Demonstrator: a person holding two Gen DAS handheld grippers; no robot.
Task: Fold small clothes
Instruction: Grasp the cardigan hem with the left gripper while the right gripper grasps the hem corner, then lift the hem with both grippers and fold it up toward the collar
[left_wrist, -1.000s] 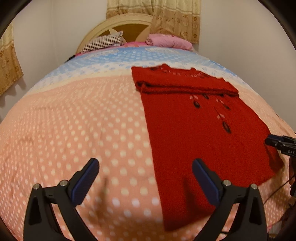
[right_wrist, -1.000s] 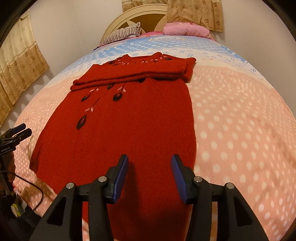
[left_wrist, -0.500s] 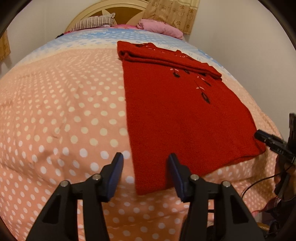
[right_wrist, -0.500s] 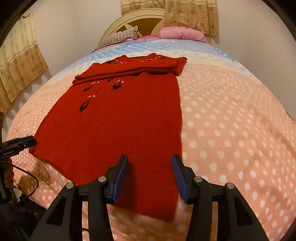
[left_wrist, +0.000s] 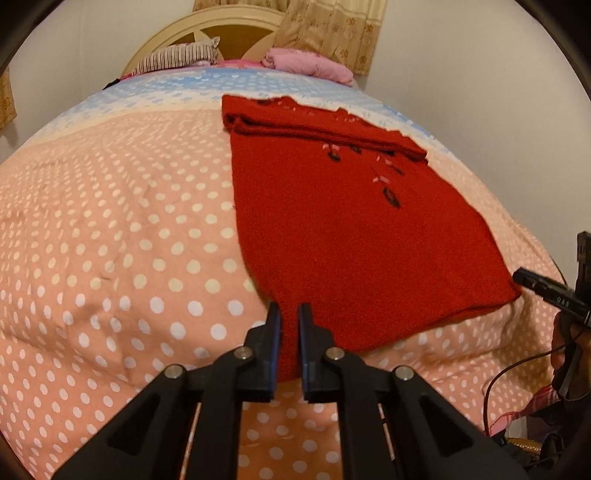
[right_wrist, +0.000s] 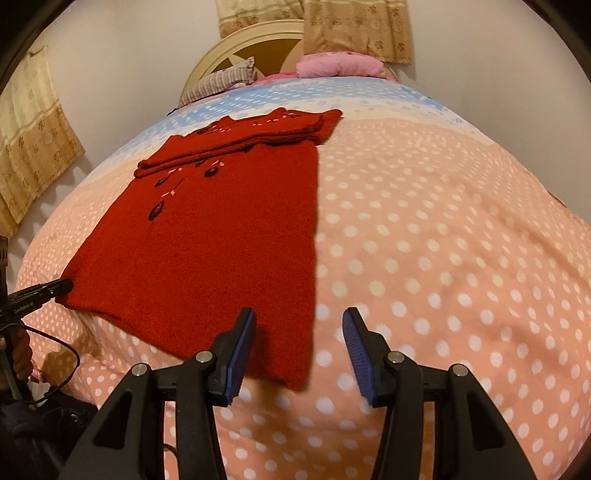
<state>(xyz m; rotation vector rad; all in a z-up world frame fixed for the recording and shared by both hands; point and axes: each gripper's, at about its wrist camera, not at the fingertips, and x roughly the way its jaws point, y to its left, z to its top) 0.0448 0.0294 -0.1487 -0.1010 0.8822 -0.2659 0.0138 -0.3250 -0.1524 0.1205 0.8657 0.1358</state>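
Note:
A red knit sweater with dark flower embroidery lies flat on the bed, its sleeves folded across the top. It also shows in the right wrist view. My left gripper has closed on the sweater's near left hem corner; red fabric sits between its narrow jaws. My right gripper is open, its blue pads straddling the near right hem corner, just above the cloth. The left gripper's tip shows in the right wrist view at the hem's other corner.
The bed has a peach polka-dot cover with a blue band at the far end. Pillows and a headboard stand at the far end. Walls and curtains flank the bed. Cables hang off the near edge.
My left gripper moved to the near left hem corner and closed from wide open to nearly shut on it. My right gripper pulled back toward the near right hem corner and stayed open.

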